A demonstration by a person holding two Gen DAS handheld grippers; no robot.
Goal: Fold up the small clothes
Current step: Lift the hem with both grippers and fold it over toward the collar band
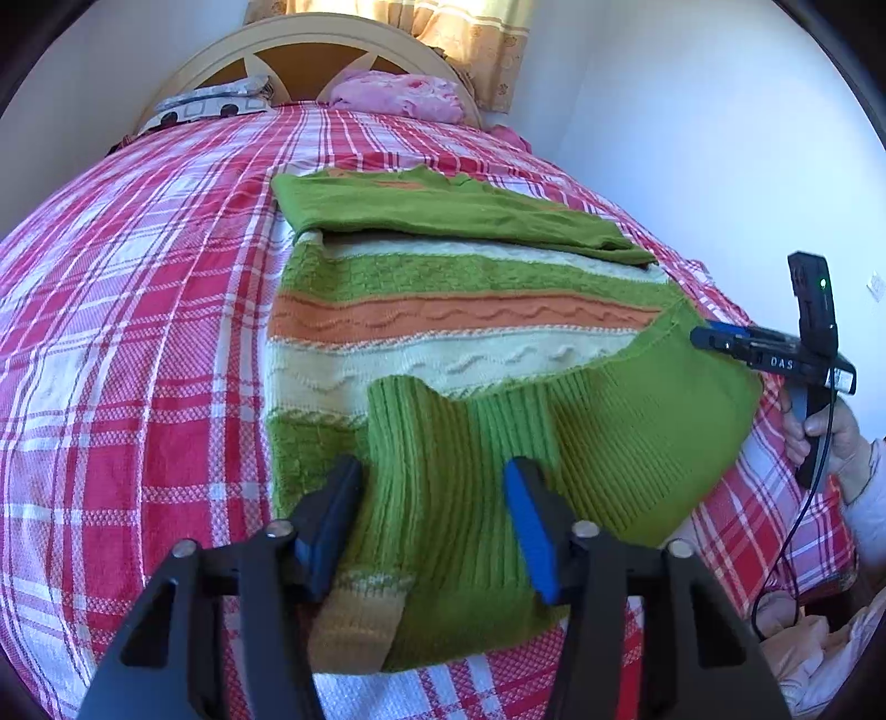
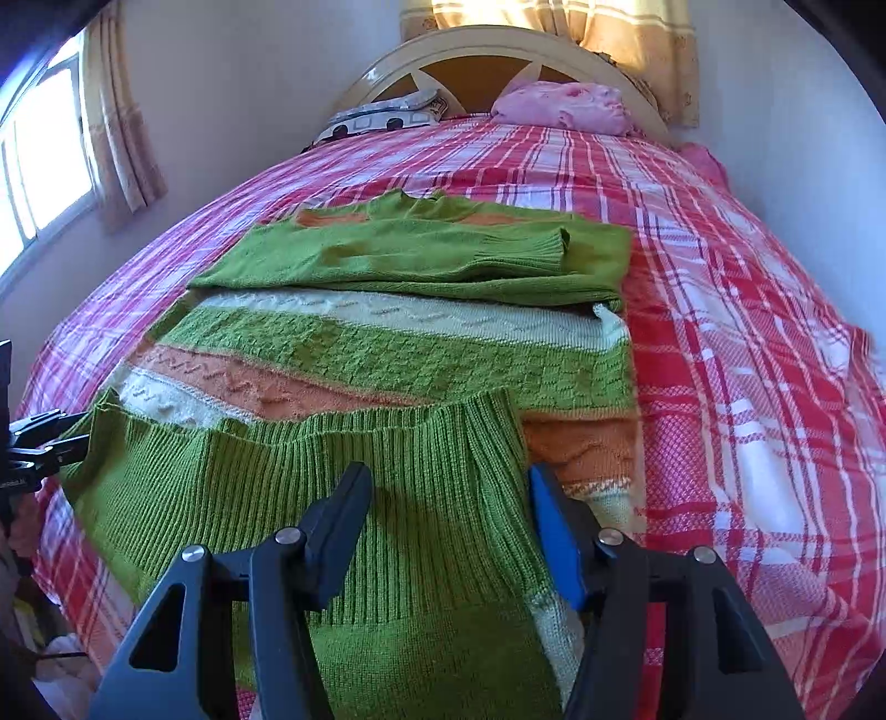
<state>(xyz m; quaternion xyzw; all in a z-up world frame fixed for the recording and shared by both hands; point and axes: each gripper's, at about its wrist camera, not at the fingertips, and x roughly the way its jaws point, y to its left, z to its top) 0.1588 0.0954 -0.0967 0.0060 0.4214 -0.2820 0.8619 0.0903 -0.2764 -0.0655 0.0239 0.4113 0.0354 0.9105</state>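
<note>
A green, orange and cream striped knit sweater (image 1: 459,310) lies flat on the bed, its sleeves folded across the chest at the far end (image 2: 421,255). Its ribbed green hem (image 1: 454,471) is turned up over the body at the near end (image 2: 343,476). My left gripper (image 1: 432,482) is open, its fingers either side of the ribbed hem, just above it. My right gripper (image 2: 448,487) is open over the hem's other end. The right gripper also shows in the left wrist view (image 1: 775,354), at the sweater's right edge. The left gripper shows at the left edge of the right wrist view (image 2: 33,443).
The bed is covered with a red and white plaid spread (image 1: 138,310). A pink pillow (image 1: 398,94), a patterned pillow (image 1: 210,105) and a cream headboard (image 2: 498,50) stand at the far end. White walls flank the bed; a window (image 2: 39,155) is left.
</note>
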